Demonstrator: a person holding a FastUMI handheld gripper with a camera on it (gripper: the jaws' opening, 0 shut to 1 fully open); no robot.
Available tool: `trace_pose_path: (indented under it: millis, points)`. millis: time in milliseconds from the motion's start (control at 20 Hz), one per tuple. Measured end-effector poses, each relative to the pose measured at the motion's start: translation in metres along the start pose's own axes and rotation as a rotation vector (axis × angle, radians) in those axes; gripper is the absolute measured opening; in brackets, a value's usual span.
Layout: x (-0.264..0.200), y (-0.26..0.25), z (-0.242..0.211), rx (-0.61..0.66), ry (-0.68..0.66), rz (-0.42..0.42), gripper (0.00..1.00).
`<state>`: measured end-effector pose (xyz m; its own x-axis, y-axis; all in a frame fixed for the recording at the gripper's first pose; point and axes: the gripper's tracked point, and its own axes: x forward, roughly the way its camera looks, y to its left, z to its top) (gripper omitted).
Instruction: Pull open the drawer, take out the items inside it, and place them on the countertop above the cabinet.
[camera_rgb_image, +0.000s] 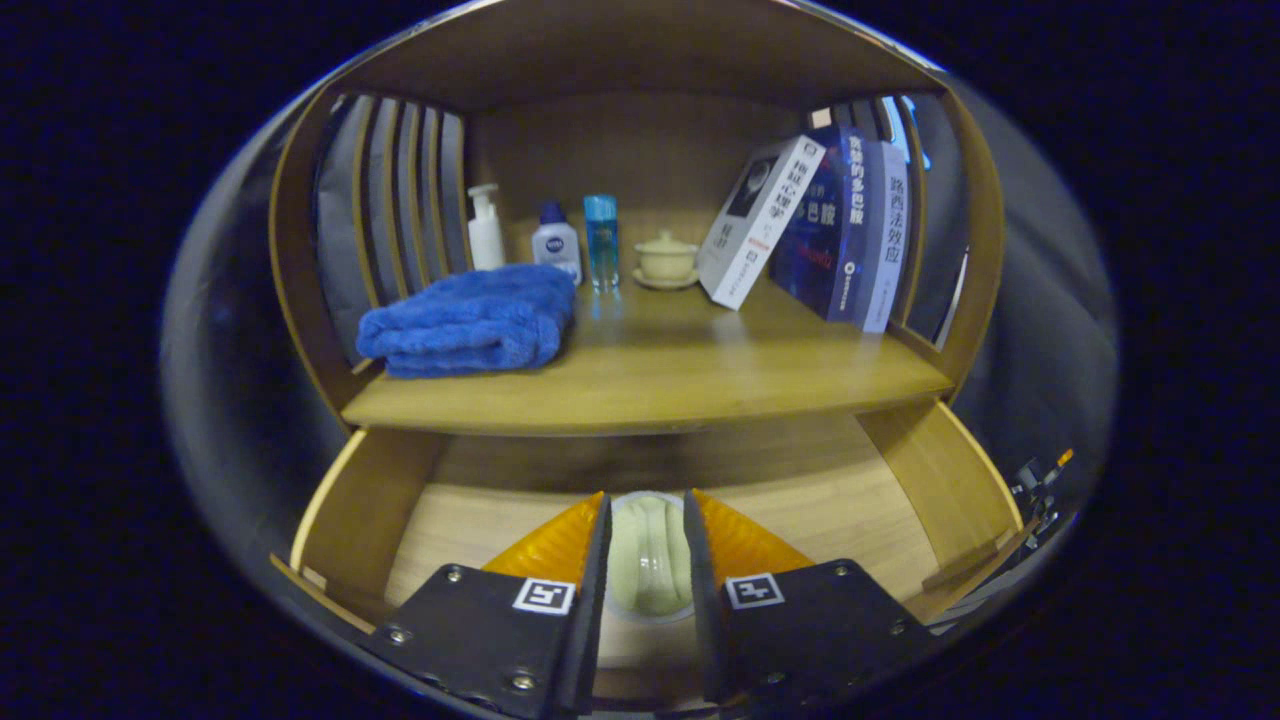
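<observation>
The gripper (647, 520) has two flat dark plates side by side, each widening toward the camera. Each plate carries a small square black-and-white marker near its inner forward corner. Round silver screws sit at the plates' corners, four showing on the left plate and a few on the right. Ahead of the plates the jaws taper to ribbed wedges, with thin dark strips lining their facing inner edges.

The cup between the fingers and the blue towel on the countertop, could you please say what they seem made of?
Cup: probably glazed ceramic, pale green with a soft sheen and ridges. The gripper fingers flank it closely. Towel: plush fabric, likely microfibre, matte and fuzzy, folded.
</observation>
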<state>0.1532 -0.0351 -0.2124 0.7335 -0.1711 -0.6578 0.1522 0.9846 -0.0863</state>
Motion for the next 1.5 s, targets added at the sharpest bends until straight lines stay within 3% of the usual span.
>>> trace_pose_path:
  millis: [650,800,900,1200,1500]
  points:
    - [0.031,-0.005,-0.061,-0.068,0.268,-0.013,0.41]
    - [0.025,-0.001,-0.064,-0.042,0.239,0.019,0.41]
    - [0.036,0.000,-0.055,-0.036,0.238,0.026,0.14]
    - [0.018,-0.002,-0.056,-0.083,0.224,0.017,0.14]
    - [-0.031,-0.009,-0.021,-0.113,0.103,-0.009,0.14]
